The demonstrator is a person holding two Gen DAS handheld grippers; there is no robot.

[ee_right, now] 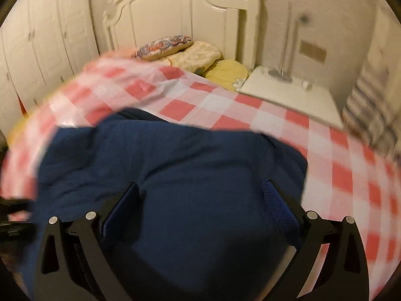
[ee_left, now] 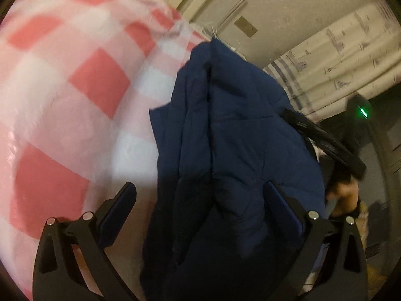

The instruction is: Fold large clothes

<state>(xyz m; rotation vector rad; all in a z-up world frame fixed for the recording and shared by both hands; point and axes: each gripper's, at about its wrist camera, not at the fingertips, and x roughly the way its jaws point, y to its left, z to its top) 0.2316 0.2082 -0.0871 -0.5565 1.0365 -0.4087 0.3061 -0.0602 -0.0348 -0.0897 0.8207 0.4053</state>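
On the bed (ee_right: 275, 115), spread with a red-and-white checked cover, a dark blue garment (ee_right: 175, 175) is shown bunched and thick, apparently padded. In the right wrist view the right claw (ee_right: 200, 215) is seen with its fingers spread wide, the garment bulging between them; no pinch on the cloth can be made out. In the left wrist view the left claw (ee_left: 200, 213) is likewise held wide, a hanging ridge of the garment (ee_left: 225, 138) lying between the fingers and against the right one; whether any cloth is caught cannot be told. The step in hand is judged to be the taking up of an edge for a fold. It is best done by closing each claw on a single seam or hem rather than on a bunched mass, so that the layers are carried over together and the bulk is not dragged across the cover. Motion blur is present in both views, so fine detail is lost. The headboard (ee_right: 175, 15), pillows (ee_right: 195, 52) and nightstand (ee_right: 288, 87) are shown only by the right view; the curtain (ee_left: 351, 57) and the other gripper's dark body with a green light (ee_left: 362, 113) are shown clearly only by the left.
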